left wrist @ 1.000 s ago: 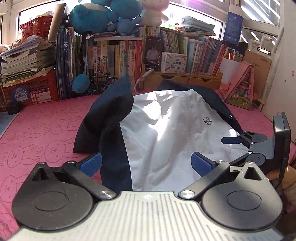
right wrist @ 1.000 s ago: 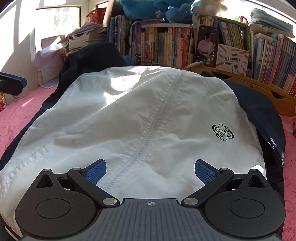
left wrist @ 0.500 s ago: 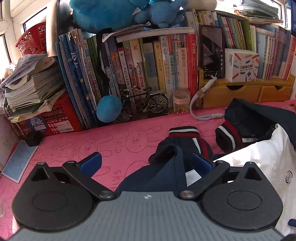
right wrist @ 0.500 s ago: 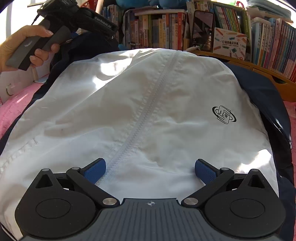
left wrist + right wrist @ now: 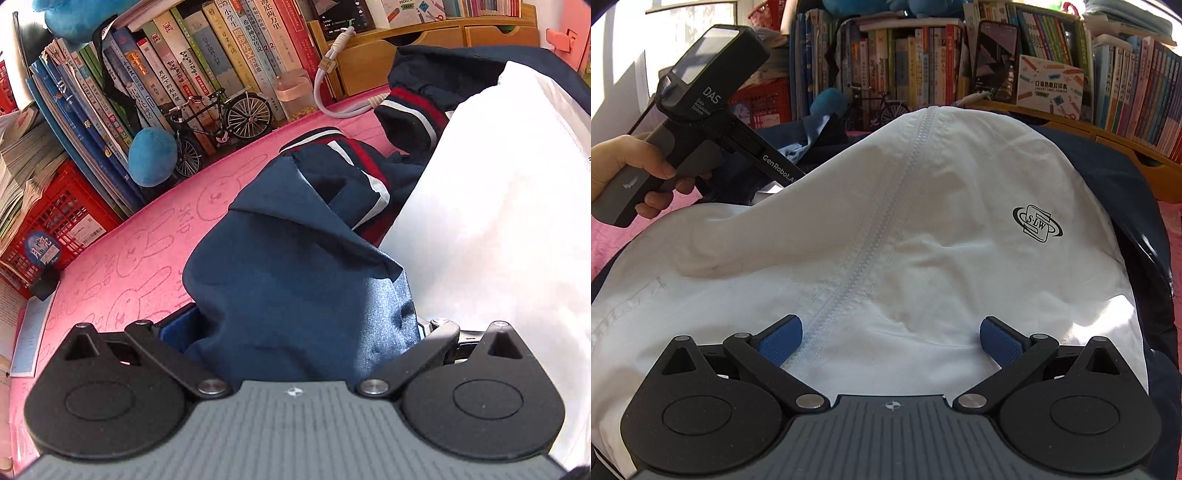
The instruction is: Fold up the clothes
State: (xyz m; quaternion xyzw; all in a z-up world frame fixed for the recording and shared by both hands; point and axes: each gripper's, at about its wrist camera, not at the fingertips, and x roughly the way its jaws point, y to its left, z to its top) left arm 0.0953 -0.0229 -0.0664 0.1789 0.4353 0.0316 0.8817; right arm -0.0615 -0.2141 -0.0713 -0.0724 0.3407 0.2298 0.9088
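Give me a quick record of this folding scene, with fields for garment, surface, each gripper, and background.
garment: white and navy jacket, zipped, front up, logo on chest
surface: pink bunny-print mat
left gripper: navy sleeve bunched between its fingers; closure not clear
right gripper: open, over the white front near the hem
background: books, model bicycle

Two handheld grippers: the right gripper (image 5: 891, 341) shows black linkage arms, silver pivot screws, blue textured pads (image 5: 999, 341) and a ribbed grey body; the left gripper (image 5: 295, 328) matches, its casing lettered "DAS" and "GenRobot.AI".
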